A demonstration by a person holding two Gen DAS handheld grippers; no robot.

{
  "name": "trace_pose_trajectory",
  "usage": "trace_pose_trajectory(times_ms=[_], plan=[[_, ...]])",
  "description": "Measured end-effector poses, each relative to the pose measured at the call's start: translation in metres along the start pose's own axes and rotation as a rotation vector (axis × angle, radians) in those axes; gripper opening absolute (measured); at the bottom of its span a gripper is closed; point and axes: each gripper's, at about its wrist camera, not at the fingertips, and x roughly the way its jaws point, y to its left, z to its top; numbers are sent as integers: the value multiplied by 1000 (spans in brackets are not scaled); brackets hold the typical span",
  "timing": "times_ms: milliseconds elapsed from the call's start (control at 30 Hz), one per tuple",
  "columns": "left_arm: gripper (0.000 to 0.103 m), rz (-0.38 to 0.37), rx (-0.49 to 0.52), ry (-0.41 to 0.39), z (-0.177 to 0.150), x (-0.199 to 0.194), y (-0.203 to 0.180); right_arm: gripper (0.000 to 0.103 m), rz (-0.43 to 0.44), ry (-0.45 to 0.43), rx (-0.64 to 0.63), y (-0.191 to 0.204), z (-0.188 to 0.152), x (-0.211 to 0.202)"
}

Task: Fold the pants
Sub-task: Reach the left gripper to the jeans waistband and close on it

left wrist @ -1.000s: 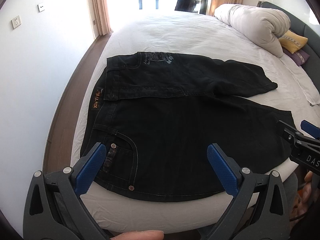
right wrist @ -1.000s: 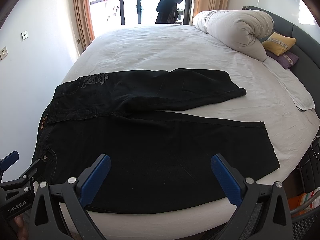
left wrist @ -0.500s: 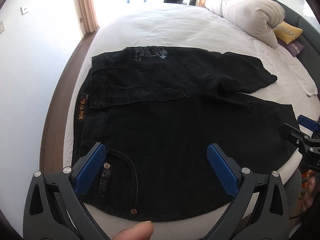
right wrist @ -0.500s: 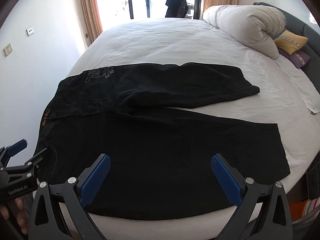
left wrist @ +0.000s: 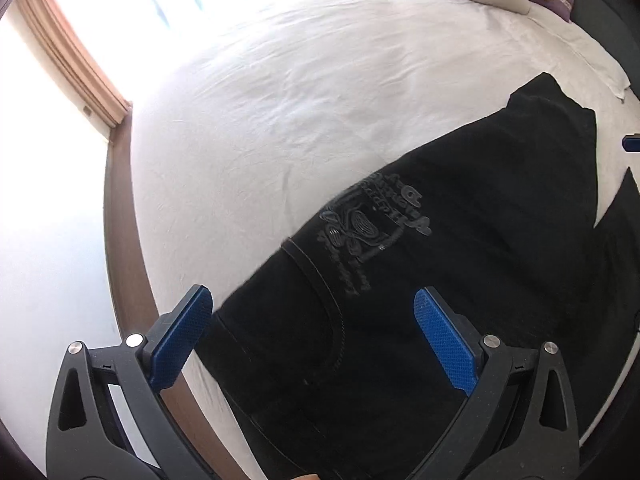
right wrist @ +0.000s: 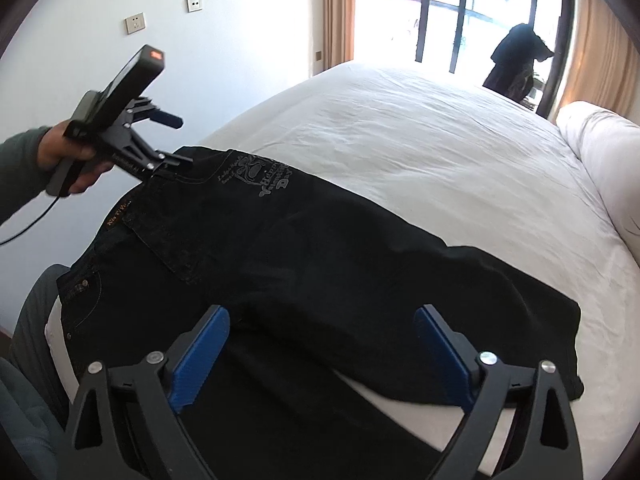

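Black pants (right wrist: 320, 264) lie spread on the bed (right wrist: 420, 128), both claws gaping wide.

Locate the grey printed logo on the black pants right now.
The grey printed logo sits near the far waistband corner of the black denim pants on the white bed, just right of the left tool.
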Motion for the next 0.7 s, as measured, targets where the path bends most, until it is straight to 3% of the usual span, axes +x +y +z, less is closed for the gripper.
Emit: trace_pose_trajectory(times_ms=[133, 333, 567, 633, 700], plan=[[101, -18, 48, 76, 28, 43, 23, 84, 45, 30, -42, -23, 16, 31], [86, -115, 94, 186, 35, 86, 27, 76, 106, 51, -69, -43, 34, 70], [78, -216, 36, 205, 37, 96, 47, 72, 148, 81, -106, -51, 63, 105], [67, -227, 42, 213, 35, 96, 47, 72, 159, 89, -115, -51, 71, 111], [46, -237, 56, 209, 33, 91, 45, 71, 165, 99, -118, -50, 80, 119]])
